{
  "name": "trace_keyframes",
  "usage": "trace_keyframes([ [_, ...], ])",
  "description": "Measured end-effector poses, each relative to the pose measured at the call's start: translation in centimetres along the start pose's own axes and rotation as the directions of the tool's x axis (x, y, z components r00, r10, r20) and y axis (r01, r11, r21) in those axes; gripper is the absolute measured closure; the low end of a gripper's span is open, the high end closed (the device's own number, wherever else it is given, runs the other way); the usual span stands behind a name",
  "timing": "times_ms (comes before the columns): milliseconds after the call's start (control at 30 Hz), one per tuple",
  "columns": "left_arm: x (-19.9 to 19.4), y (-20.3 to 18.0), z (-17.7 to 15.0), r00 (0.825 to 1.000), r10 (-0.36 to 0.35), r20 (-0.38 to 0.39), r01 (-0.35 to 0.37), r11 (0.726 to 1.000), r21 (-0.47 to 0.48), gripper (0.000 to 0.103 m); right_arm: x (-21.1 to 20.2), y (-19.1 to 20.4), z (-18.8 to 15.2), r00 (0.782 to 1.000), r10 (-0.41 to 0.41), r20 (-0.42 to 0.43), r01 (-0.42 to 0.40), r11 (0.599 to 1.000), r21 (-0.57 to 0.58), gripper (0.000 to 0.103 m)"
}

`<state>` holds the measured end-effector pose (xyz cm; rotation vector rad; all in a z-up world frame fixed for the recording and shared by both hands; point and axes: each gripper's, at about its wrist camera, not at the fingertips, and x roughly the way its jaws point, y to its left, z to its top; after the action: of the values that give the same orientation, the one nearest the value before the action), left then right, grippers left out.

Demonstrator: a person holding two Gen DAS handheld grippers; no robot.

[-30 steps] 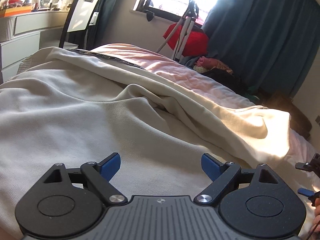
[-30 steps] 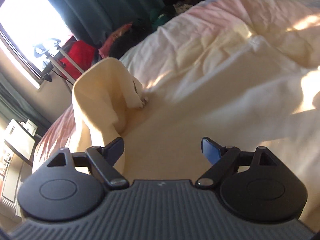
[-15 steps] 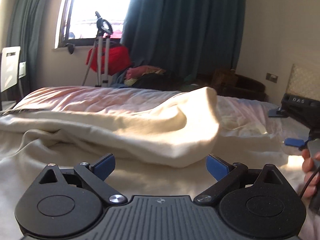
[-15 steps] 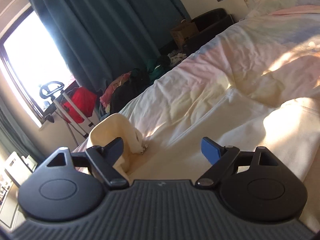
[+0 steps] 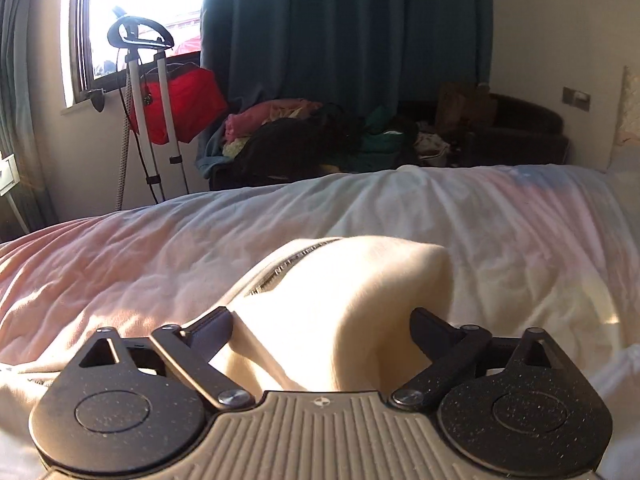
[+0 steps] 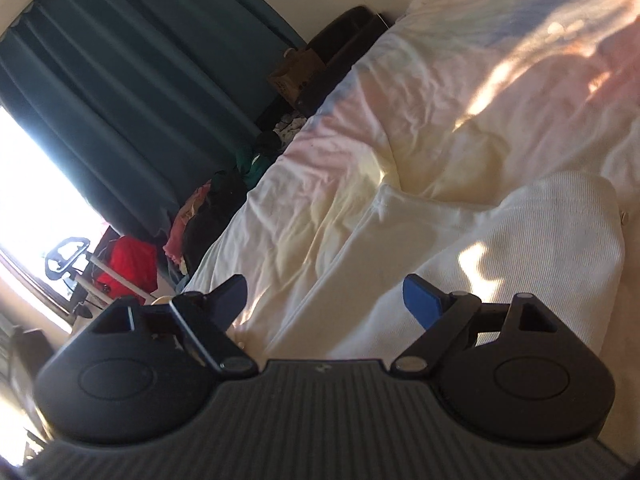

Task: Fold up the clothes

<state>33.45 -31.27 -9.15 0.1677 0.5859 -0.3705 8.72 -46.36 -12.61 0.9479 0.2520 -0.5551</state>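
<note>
window (image 5: 136,12): far left of left wrist view, bright, blown out
garment steamer (image 5: 148,92): upright under window, red bag (image 5: 182,106) hung behind its poles
curtain (image 5: 344,28): dark teal, drawn, right of window
clothes pile (image 5: 304,136): on floor below curtain, pink, black and green items mixed
bed sheet (image 5: 120,264): pale pink-white, wrinkled, sunlit, spans whole width
cream zip garment (image 5: 344,304): on bed, bunched into raised hump at centre, zipper (image 5: 292,264) running along its left ridge
left gripper (image 5: 322,326): jaws closing, garment hump between them, left finger touching fabric edge, right finger just beside it, not yet pressing
right gripper (image 6: 324,300): jaws wide apart, nothing gripped, over bed, tilted view
garment in right wrist view (image 6: 500,256): flat ribbed cream panel beyond right finger, sun patch on it, lying on sheet (image 6: 460,100)
</note>
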Motion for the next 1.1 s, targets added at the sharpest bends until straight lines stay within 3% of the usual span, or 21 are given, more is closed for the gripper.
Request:
trace_keyframes([
  [33,0.8,0.7,0.5,1.000,-0.022,-0.012,0.022,1.000,-0.018,0.032,0.3,-0.1,-0.1,1.000,-0.001,-0.007,0.001,1.000,0.006,0.016],
  [67,1.5,1.3,1.1,0.998,-0.061,-0.031,0.059,0.997,-0.047,0.065,0.5,-0.2,-0.1,1.000,-0.002,-0.010,0.002,1.000,0.008,0.016],
  [100,2.2,1.9,1.8,0.990,-0.127,-0.060,0.122,0.989,-0.088,0.088,0.7,-0.3,-0.2,1.000,-0.003,-0.012,0.003,1.000,0.007,0.016],
  [200,3.1,5.5,3.5,0.968,-0.240,-0.071,0.213,0.939,-0.271,0.094,1.4,-0.6,-0.4,1.000,-0.016,-0.016,0.016,1.000,0.009,0.016],
  [300,2.4,10.4,4.5,0.967,-0.245,0.074,0.253,0.868,-0.428,0.095,1.9,-0.5,-0.7,0.999,-0.008,-0.044,0.009,1.000,0.021,0.016],
  [367,2.1,13.3,4.5,0.982,-0.135,0.129,0.182,0.843,-0.507,0.094,2.0,-0.2,-0.9,0.998,0.011,-0.058,-0.010,1.000,0.017,0.016],
  [433,2.3,15.2,4.5,0.992,-0.037,0.117,0.094,0.842,-0.531,0.090,1.8,0.5,-1.2,0.998,0.033,-0.045,-0.033,0.999,-0.015,0.017],
  [533,2.7,16.3,4.4,0.998,-0.050,0.047,0.067,0.866,-0.495,0.072,1.8,1.2,-1.7,0.998,0.037,-0.041,-0.039,0.998,-0.057,0.016],
  [667,-1.3,16.3,3.3,0.997,-0.076,0.028,0.080,0.882,-0.464,0.031,2.3,1.5,-2.3,0.996,0.042,-0.082,-0.048,0.996,-0.074,0.016],
  [767,-7.0,15.1,0.5,0.994,-0.108,0.028,0.111,0.911,-0.396,0.028,2.8,2.1,-3.0,0.987,0.079,-0.138,-0.093,0.991,-0.093,0.016],
  [900,-15.4,15.0,-3.8,0.990,-0.130,0.047,0.138,0.945,-0.298,0.022,3.4,3.4,-4.4,0.960,0.166,-0.227,-0.195,0.974,-0.112,0.016],
  [967,-19.4,15.3,-6.3,0.993,-0.109,0.048,0.118,0.959,-0.258,0.022,3.8,4.0,-5.0,0.939,0.216,-0.268,-0.251,0.963,-0.103,0.026],
  [1100,-26.4,16.5,-11.9,0.999,-0.039,0.039,0.046,0.974,-0.222,0.021,5.3,4.8,-5.4,0.884,0.326,-0.335,-0.343,0.939,0.008,0.034],
])
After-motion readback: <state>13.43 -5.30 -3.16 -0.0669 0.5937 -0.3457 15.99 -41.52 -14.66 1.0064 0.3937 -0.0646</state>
